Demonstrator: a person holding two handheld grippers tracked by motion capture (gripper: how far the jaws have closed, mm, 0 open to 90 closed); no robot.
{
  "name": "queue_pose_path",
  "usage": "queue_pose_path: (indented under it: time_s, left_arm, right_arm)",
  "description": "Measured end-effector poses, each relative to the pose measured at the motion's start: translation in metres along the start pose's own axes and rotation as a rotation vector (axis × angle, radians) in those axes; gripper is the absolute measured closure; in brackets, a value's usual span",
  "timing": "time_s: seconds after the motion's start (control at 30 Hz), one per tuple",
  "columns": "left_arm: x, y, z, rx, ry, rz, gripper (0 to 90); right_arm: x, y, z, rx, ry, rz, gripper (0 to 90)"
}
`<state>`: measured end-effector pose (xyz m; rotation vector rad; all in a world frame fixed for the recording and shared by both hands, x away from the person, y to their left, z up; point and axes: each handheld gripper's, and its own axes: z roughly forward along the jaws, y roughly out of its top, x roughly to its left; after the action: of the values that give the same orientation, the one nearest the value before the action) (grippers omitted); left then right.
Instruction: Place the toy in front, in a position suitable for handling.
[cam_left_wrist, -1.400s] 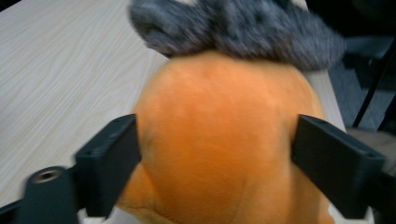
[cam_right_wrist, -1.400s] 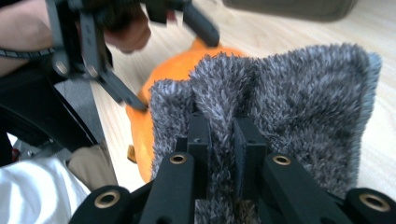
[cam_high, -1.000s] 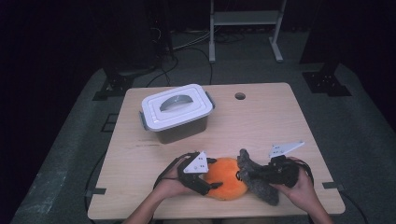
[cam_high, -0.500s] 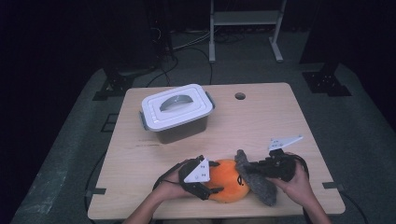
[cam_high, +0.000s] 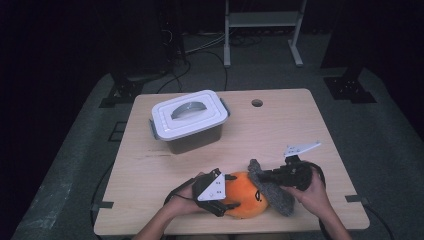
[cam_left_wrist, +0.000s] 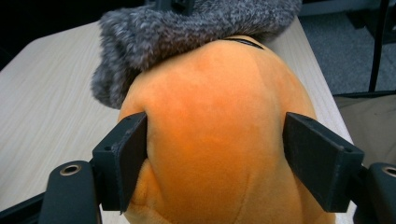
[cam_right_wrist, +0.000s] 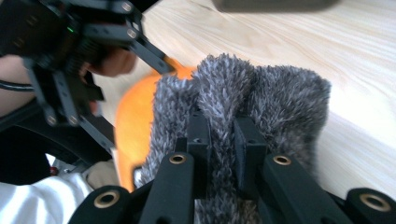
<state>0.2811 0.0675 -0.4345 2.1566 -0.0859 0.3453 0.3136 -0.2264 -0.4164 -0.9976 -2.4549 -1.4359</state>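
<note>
Your left claw clamps the orange plush at the bench's near edge, while your right claw pinches the grey fuzzy cover draped over its right side. You look mid-dressing; next, I'd say, tug that cover leftward while holding the plush steady.

Both forearms enter from below. The left gripper has its fingers spread wide, pressing inward; the right gripper has its fingers pinched nearly together.

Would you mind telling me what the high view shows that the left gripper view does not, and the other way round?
High view alone: the white lidded box and the hole in the table. Left gripper view alone: close up, the left hand-held gripper with both jaws pressing into the toy's sides. Both share the orange plush toy, the grey fuzzy cloth and the wooden table.
</note>
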Motion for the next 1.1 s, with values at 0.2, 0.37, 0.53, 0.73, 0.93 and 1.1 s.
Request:
queue_pose_path:
  time_s: [0.2,0.37,0.53,0.73,0.93,1.1]
  left_arm:
    - [0.015,-0.012,-0.003,0.004,-0.019,-0.154,23.9]
    - [0.027,-0.02,-0.003,0.002,-0.034,-0.29,23.9]
    - [0.036,-0.022,0.003,-0.01,-0.012,-0.378,23.7]
    - [0.042,-0.019,-0.005,-0.093,-0.063,-0.399,16.7]
    - [0.037,-0.014,-0.006,-0.061,-0.053,-0.317,24.1]
    - [0.04,-0.015,-0.001,-0.082,0.003,-0.36,31.8]
  right_arm:
    - [-0.011,-0.019,-0.01,0.03,-0.023,0.059,78.5]
    - [0.005,-0.02,-0.015,0.025,-0.036,-0.027,78.4]
    - [0.028,-0.009,-0.009,0.011,0.007,-0.119,77.9]
    - [0.02,-0.012,-0.005,0.034,-0.051,-0.12,78.0]
    - [0.005,-0.018,-0.015,0.035,-0.103,-0.08,78.0]
    - [0.015,-0.013,-0.018,0.031,-0.146,-0.126,79.2]
